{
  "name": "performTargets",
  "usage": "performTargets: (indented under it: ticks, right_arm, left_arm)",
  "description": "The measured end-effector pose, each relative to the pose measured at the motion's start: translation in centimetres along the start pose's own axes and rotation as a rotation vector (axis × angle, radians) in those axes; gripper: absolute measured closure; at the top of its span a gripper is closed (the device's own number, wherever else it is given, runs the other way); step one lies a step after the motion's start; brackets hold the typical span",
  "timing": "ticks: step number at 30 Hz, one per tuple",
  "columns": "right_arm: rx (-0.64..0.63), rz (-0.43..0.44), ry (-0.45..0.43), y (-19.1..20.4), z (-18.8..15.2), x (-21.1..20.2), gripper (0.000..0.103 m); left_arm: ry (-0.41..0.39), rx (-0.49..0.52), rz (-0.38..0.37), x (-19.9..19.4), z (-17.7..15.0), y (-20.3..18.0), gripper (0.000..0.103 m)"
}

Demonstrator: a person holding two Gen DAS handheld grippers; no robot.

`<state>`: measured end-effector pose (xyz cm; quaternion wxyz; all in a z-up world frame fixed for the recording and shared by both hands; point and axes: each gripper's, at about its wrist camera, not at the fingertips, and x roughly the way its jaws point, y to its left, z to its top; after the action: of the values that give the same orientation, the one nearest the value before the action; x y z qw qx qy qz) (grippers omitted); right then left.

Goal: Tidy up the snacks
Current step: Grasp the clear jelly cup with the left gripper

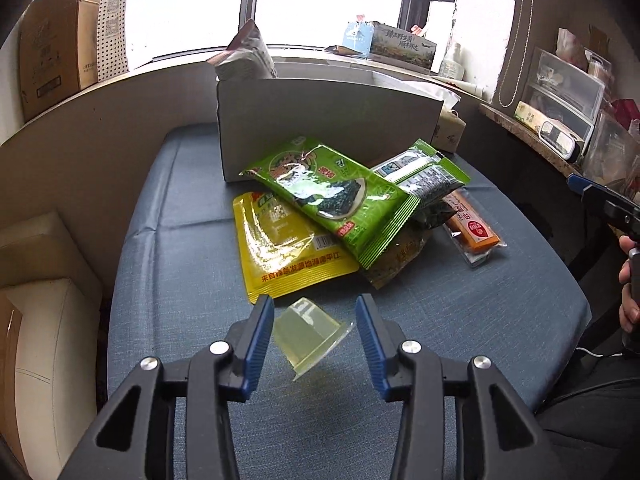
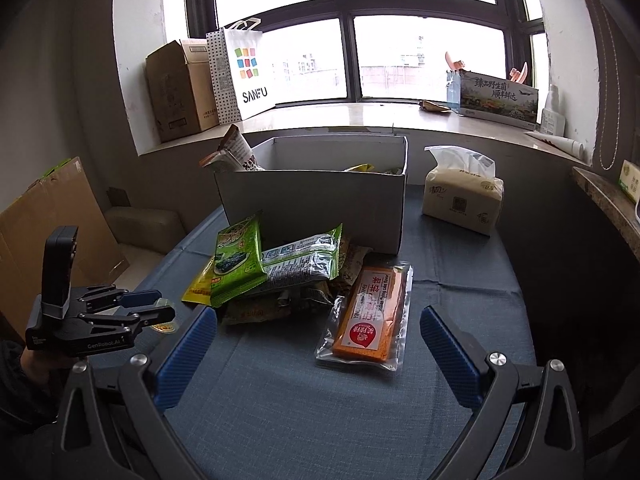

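A small clear jelly cup [image 1: 306,338] lies tipped on the blue tablecloth between the fingers of my left gripper [image 1: 315,308], which is open around it without touching. Behind it is a pile of snacks: a yellow pouch [image 1: 280,244], a green seaweed pack [image 1: 332,196], a second green pack [image 1: 426,172] and an orange cake bar [image 1: 472,224]. A white cardboard box [image 1: 320,136] stands behind the pile. My right gripper [image 2: 316,316] is open and empty, in front of the orange cake bar [image 2: 370,316]. The left gripper [image 2: 160,306] also shows at the left of the right wrist view.
The box [image 2: 316,196] holds a few snack bags. A tissue pack [image 2: 462,196] stands to its right. The windowsill carries a cardboard box [image 2: 176,88], a paper bag [image 2: 240,72] and a printed carton [image 2: 498,98]. A stone shelf [image 1: 528,136] with plastic drawers is at the right.
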<state>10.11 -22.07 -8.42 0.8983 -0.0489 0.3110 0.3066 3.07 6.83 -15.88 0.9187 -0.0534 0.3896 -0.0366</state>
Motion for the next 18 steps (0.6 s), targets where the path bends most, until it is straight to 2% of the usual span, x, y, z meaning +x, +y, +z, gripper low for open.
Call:
performTargets:
  ticks: [4,7,12,14,15,18]
  right_arm:
    - [-0.007,0.004,0.007,0.2,-0.1,0.2,0.0]
    - [-0.01,0.003,0.009,0.3,-0.2,0.2,0.0]
    - [0.0,0.004,0.015,0.1,-0.2,0.3,0.0]
    - [0.0,0.005,0.016,0.1,-0.2,0.3,0.0]
    - [-0.001,0.005,0.017,0.1,-0.2,0.4,0.0]
    - [-0.004,0.003,0.019,0.2,-0.2,0.4,0.0]
  left_arm:
    - [0.042,-0.024,0.0,1.3,-0.4,0.6,0.056]
    - [0.083,-0.061,-0.02,2.3,-0.9,1.1,0.051]
    - [0.099,-0.044,0.011,2.7,-1.4,1.0,0.048]
    - [0.101,-0.05,0.001,2.8,-1.5,1.1,0.048]
    - [0.097,-0.051,-0.001,2.9,-1.6,1.1,0.053]
    - [0.091,-0.043,0.007,2.6,-1.6,1.0,0.053]
